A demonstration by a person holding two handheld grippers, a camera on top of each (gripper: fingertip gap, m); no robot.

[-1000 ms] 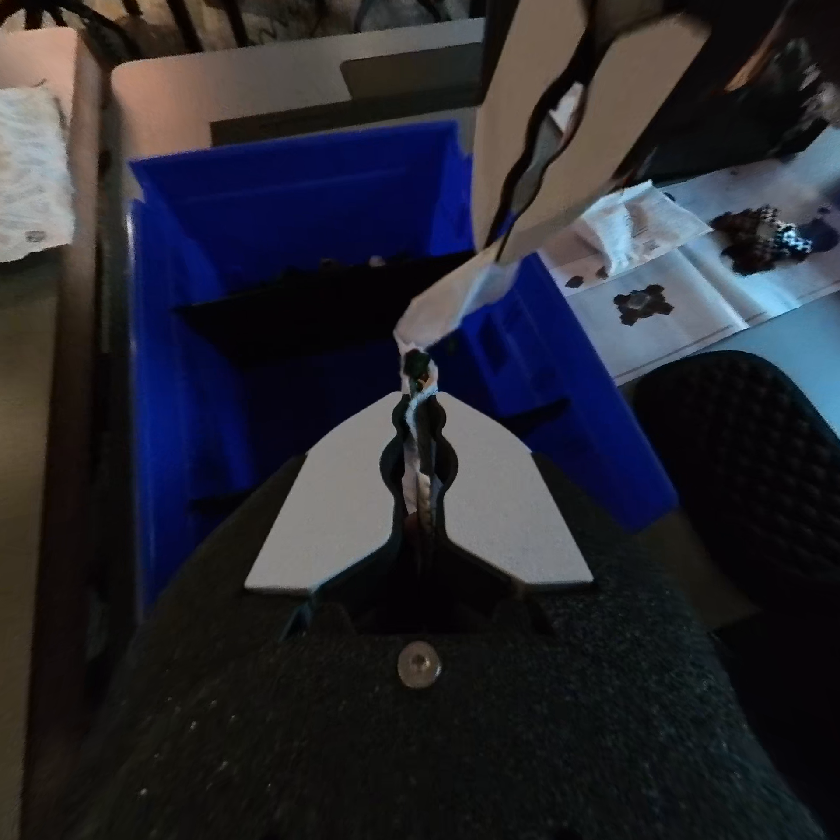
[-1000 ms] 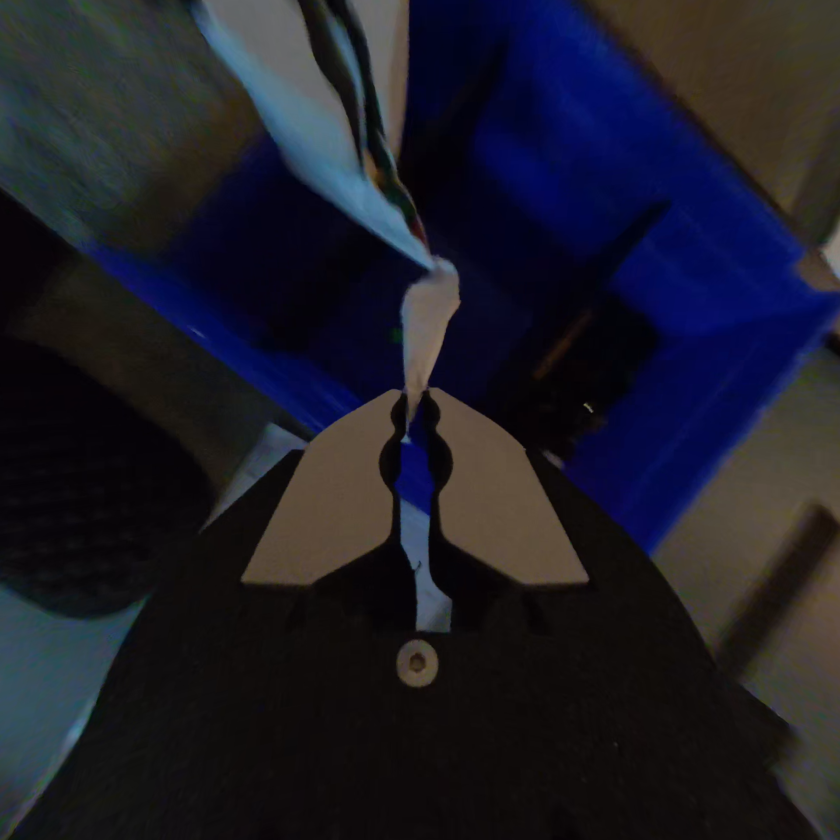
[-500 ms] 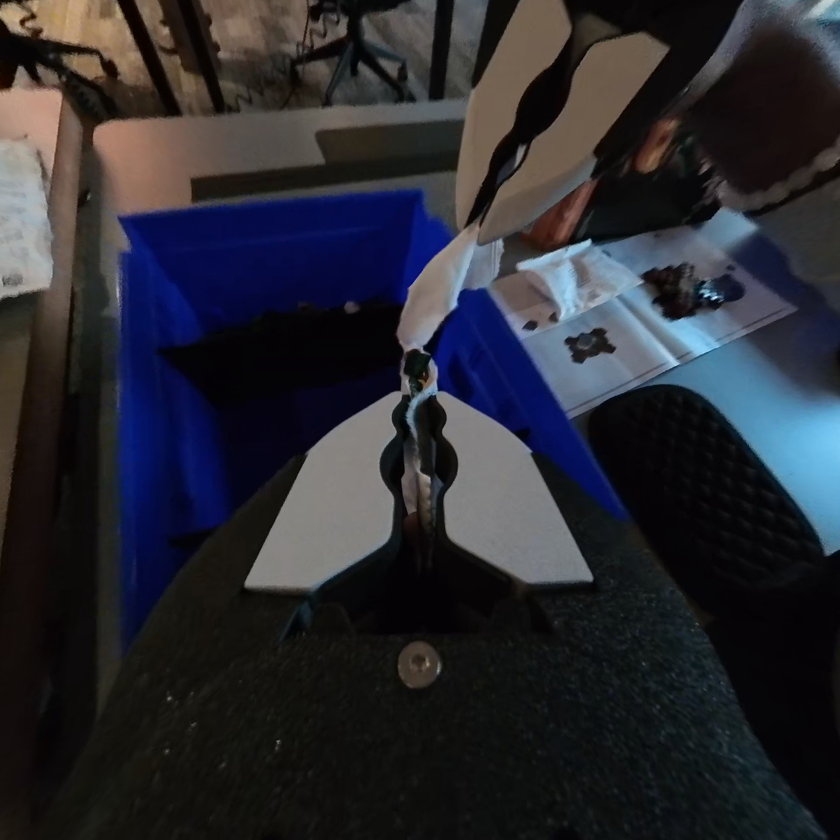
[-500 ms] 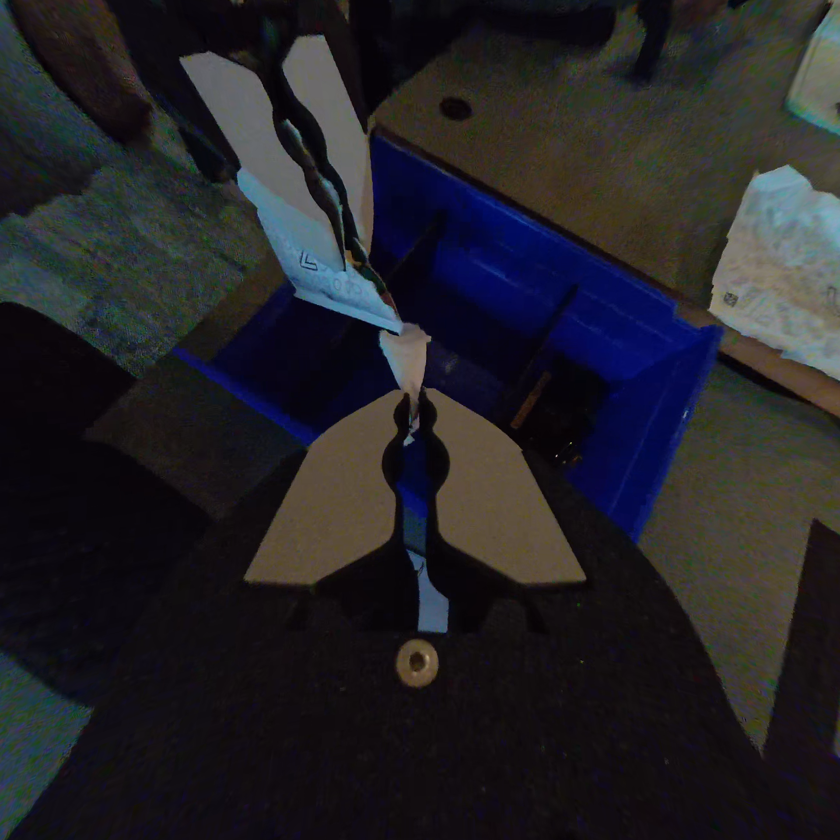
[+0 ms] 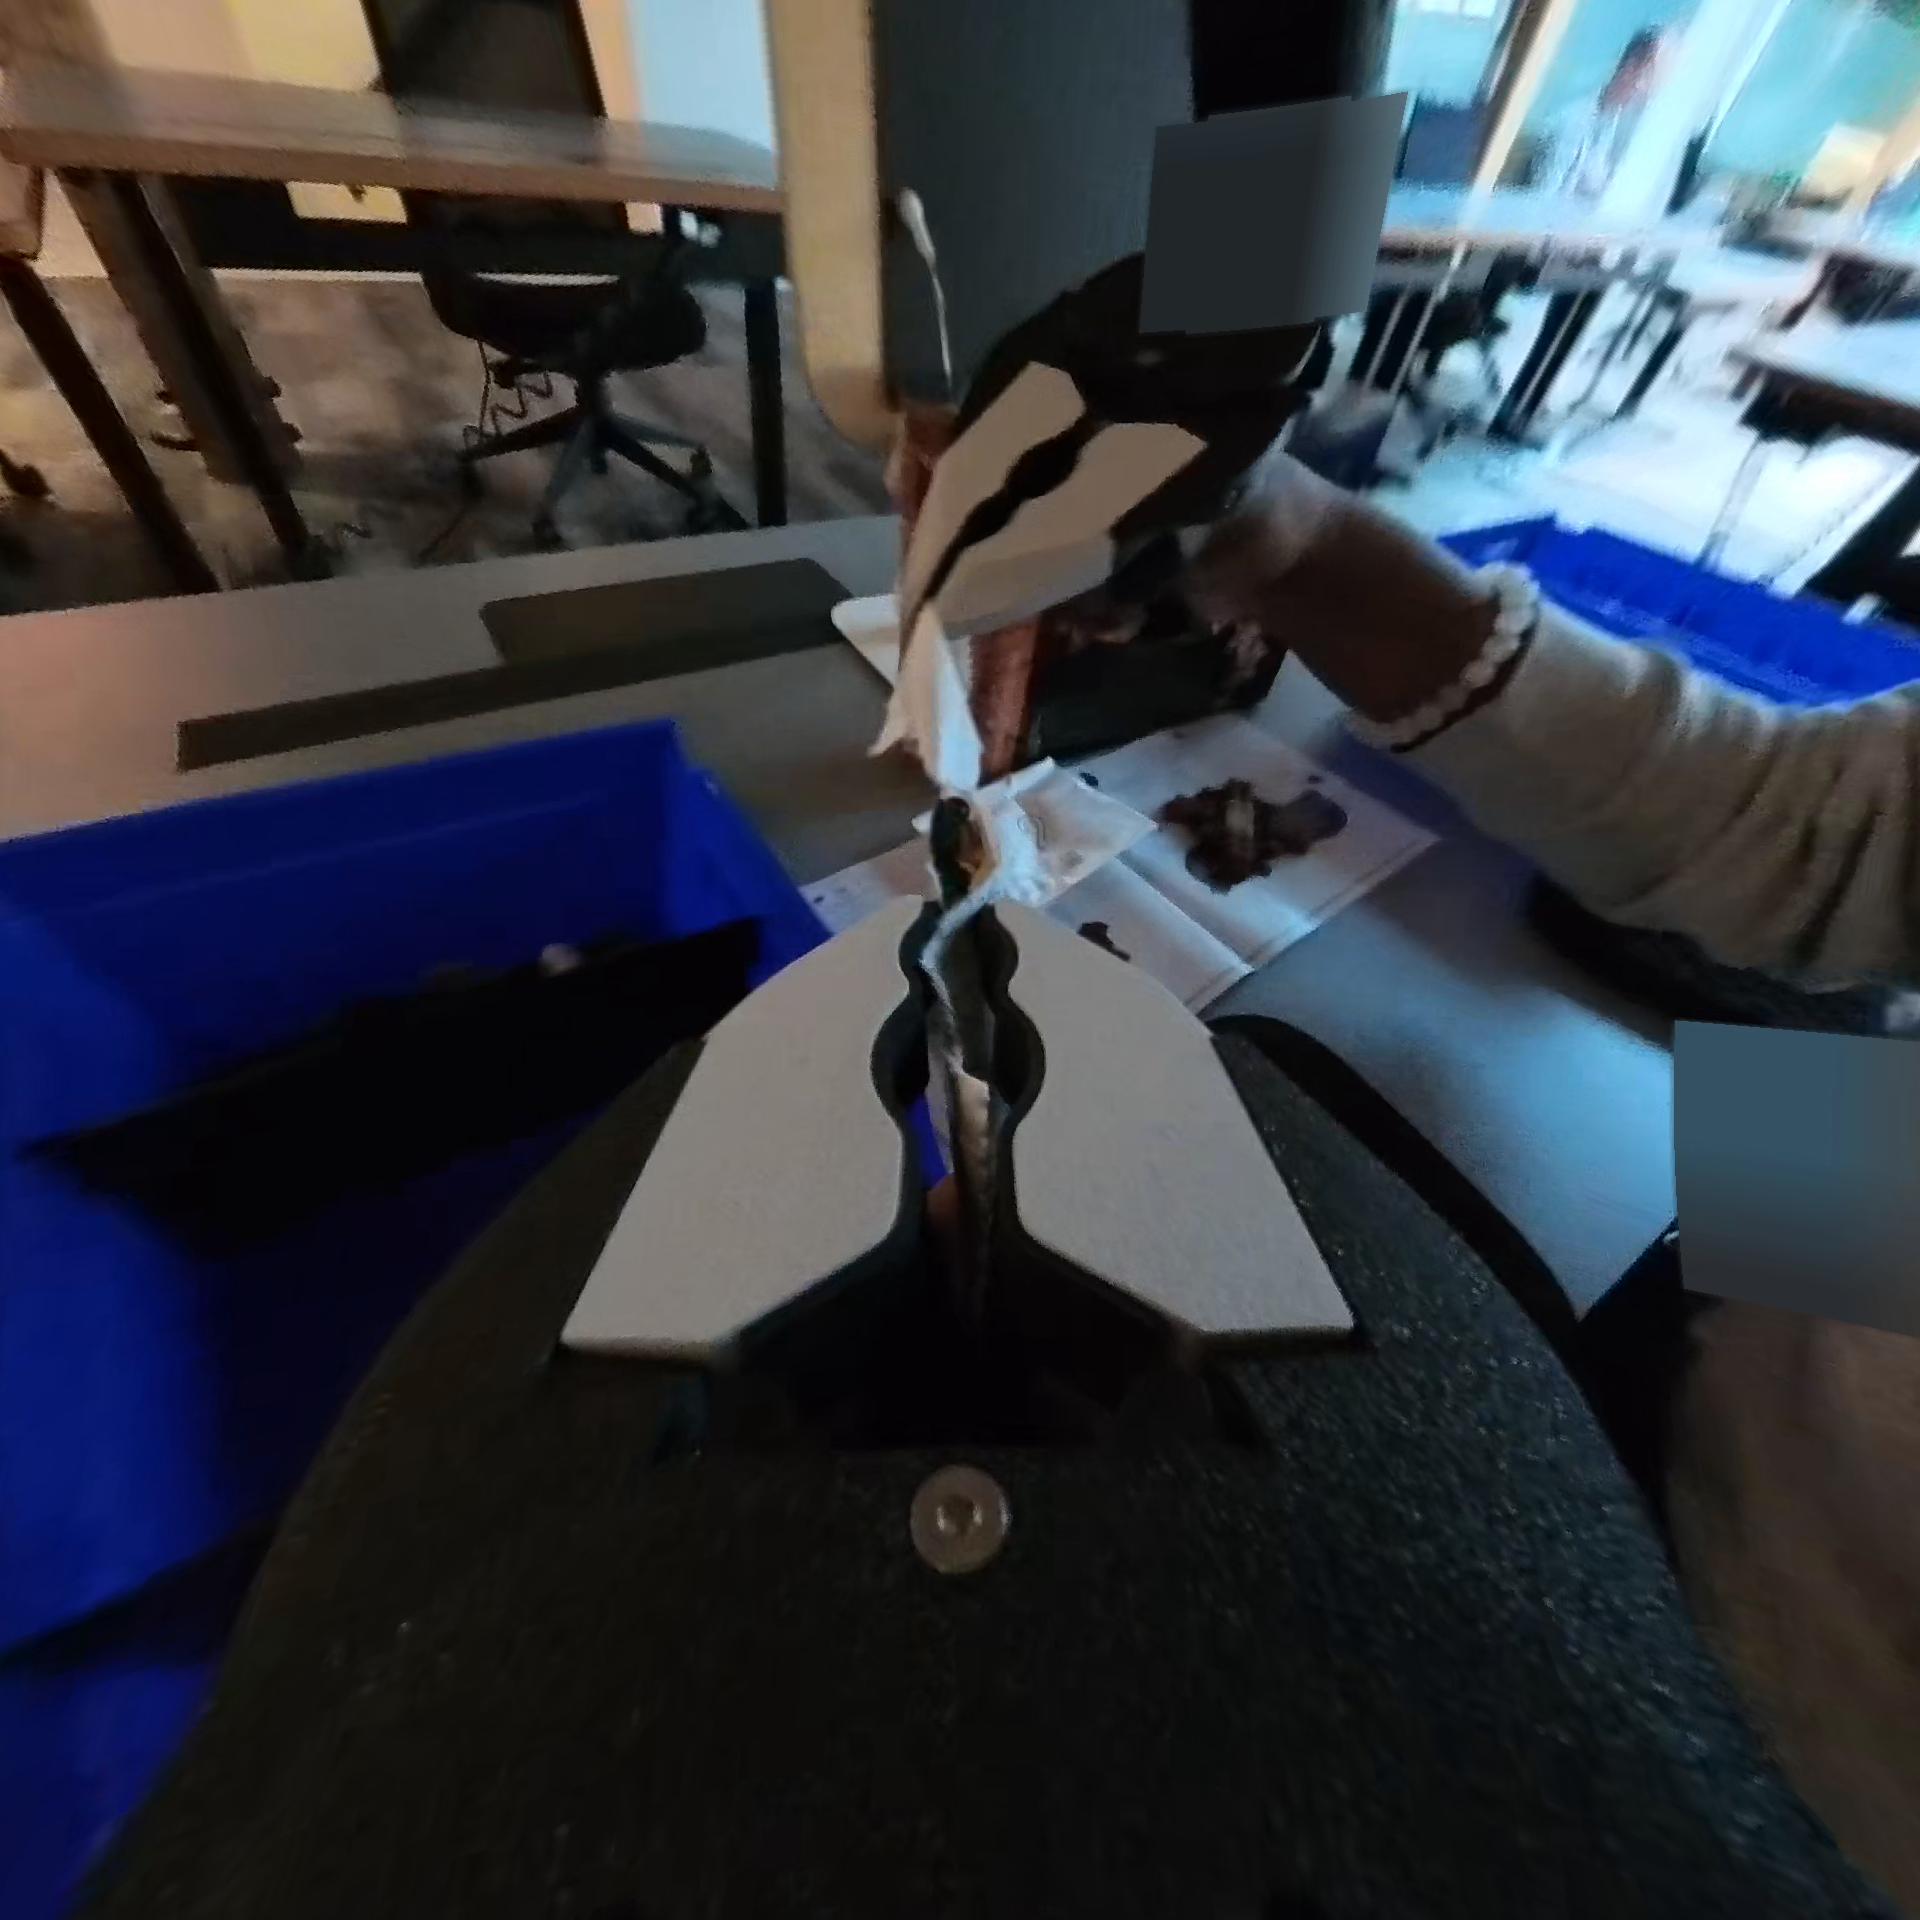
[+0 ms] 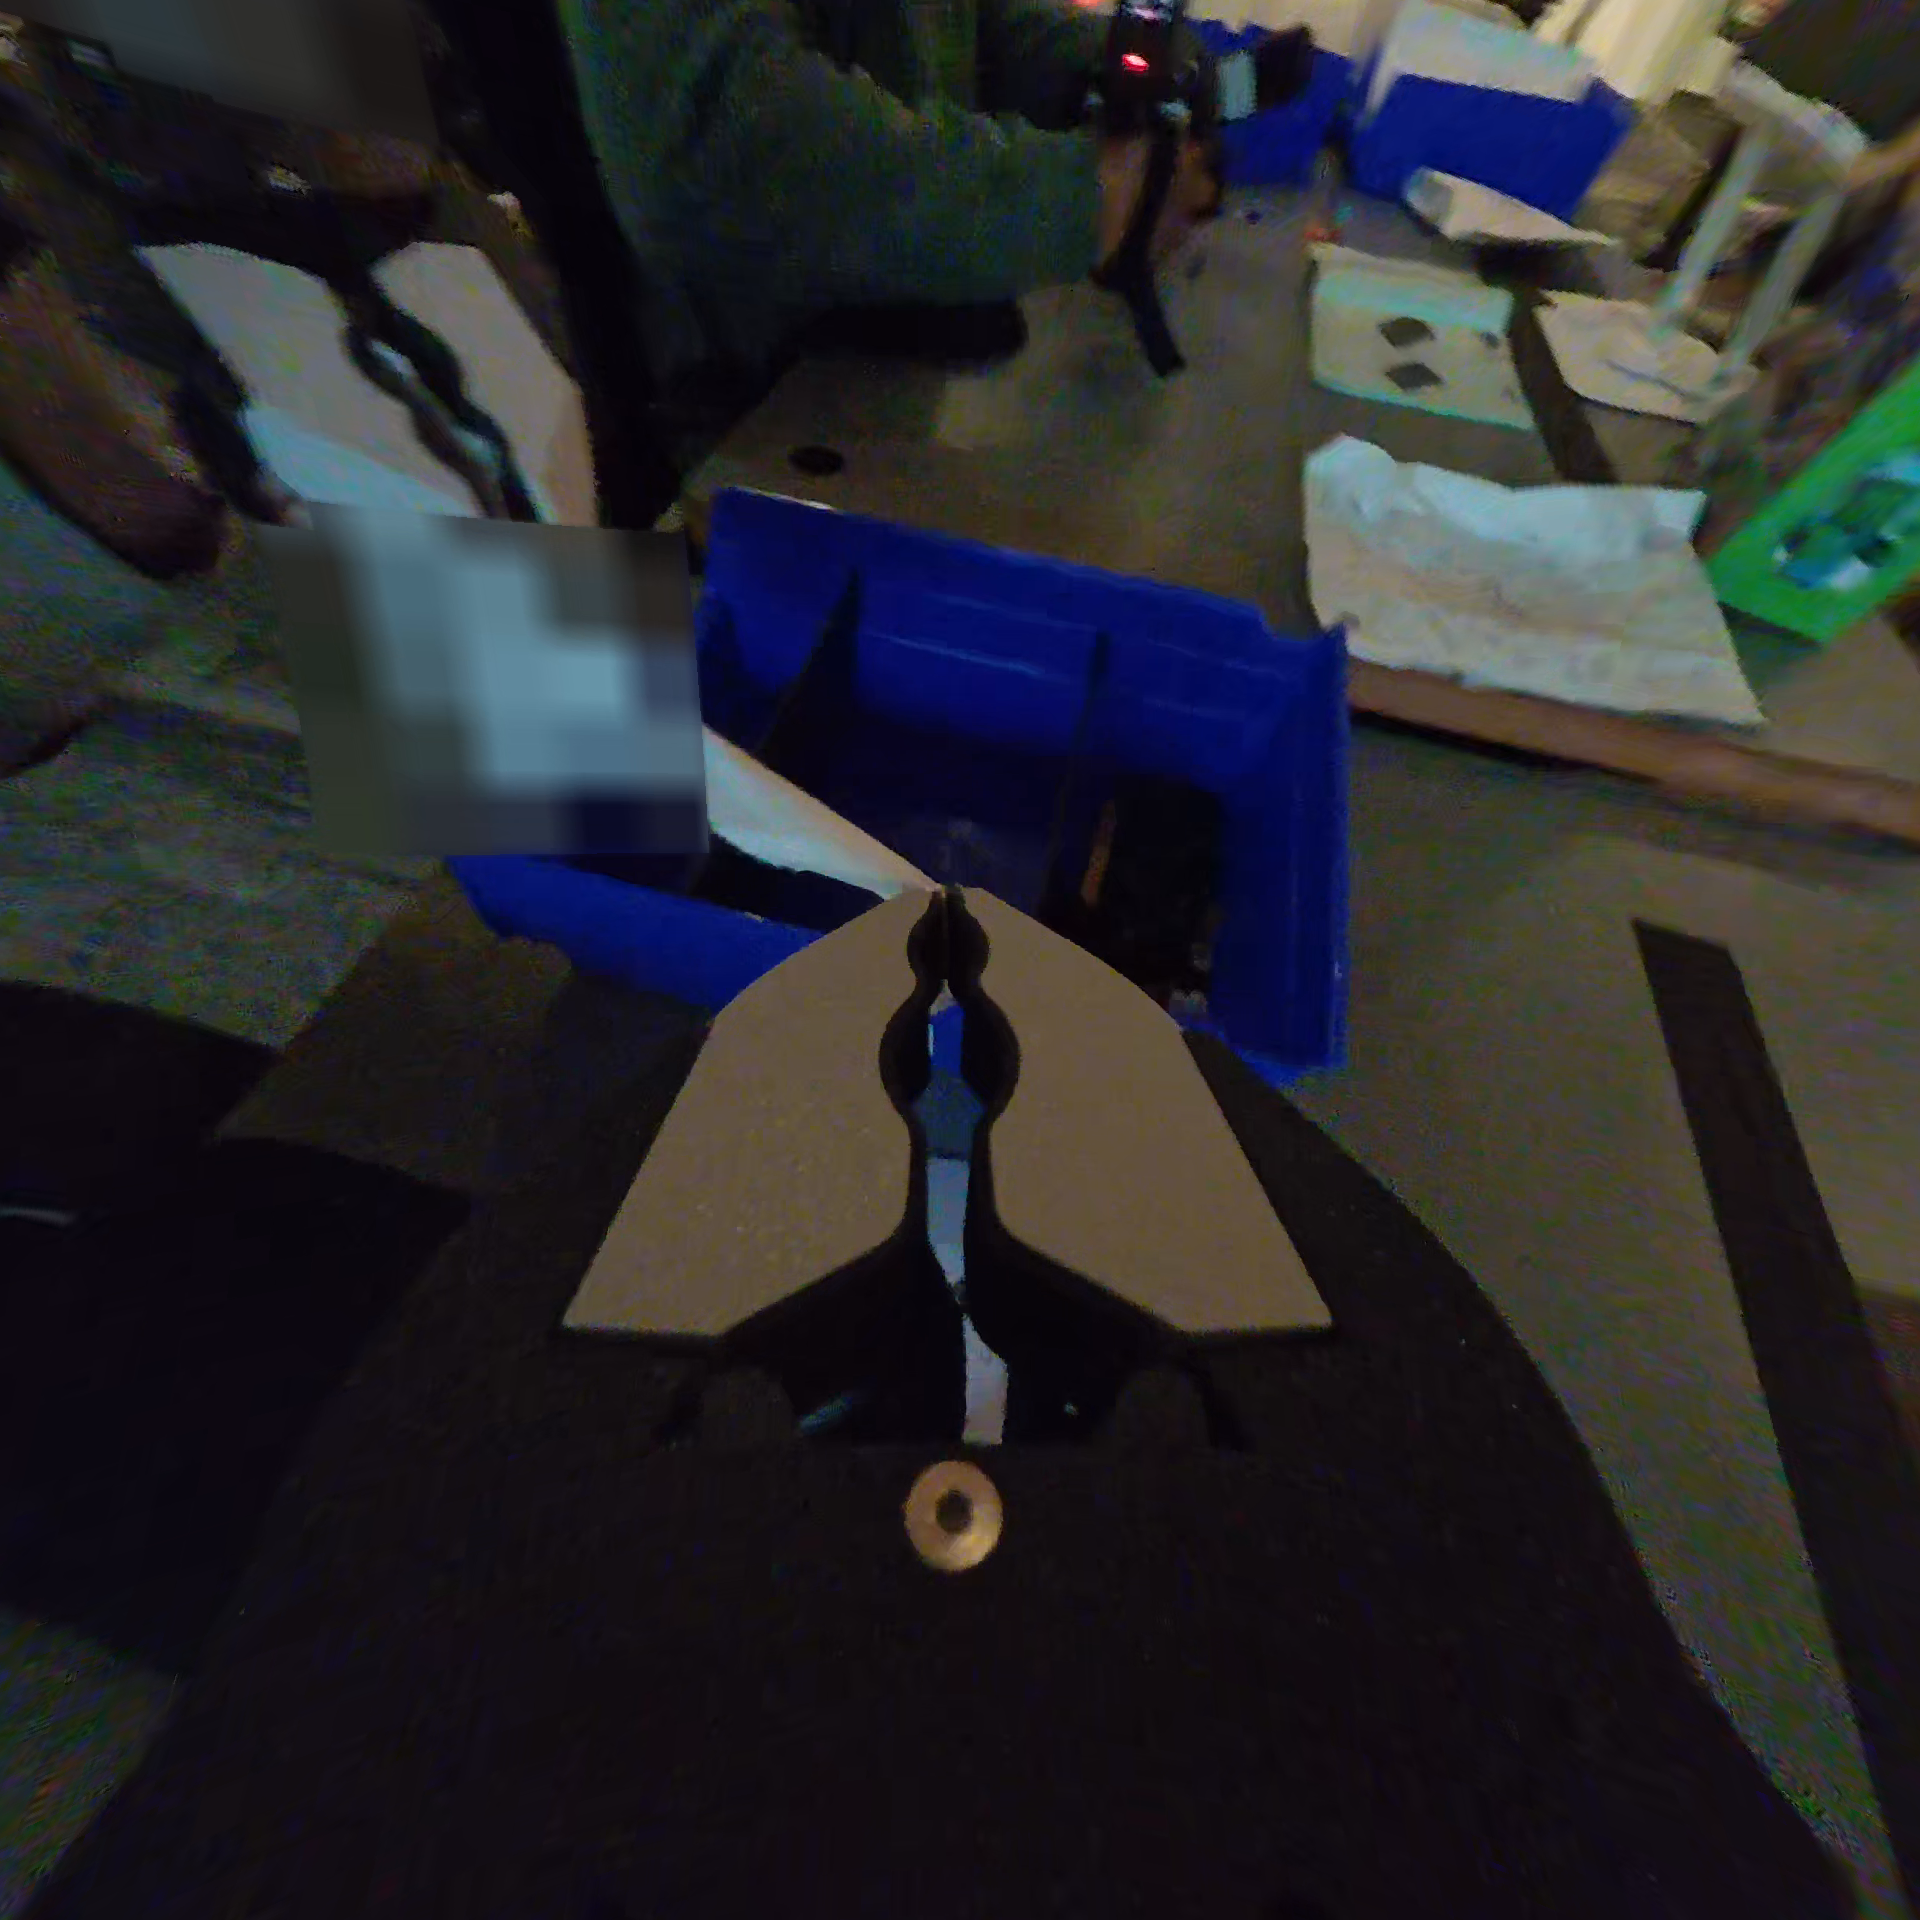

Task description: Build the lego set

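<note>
Two tongs share one white packet: your left tongs (image 5: 961, 920) are pinched narrow on its dark printed end, and your right tongs (image 6: 948, 896) are closed tight on a white torn strip (image 6: 800, 821). From the left wrist, that packet (image 5: 966, 852) hangs in the air just beside the blue divided bin (image 5: 395, 831), above the worktop (image 5: 343, 644). Its top looks partly ripped, the flap not yet parted from the body. Right of the bin lies an open printed booklet (image 5: 1278, 883); beyond the bin, crumpled white paper (image 6: 1507, 592).
</note>
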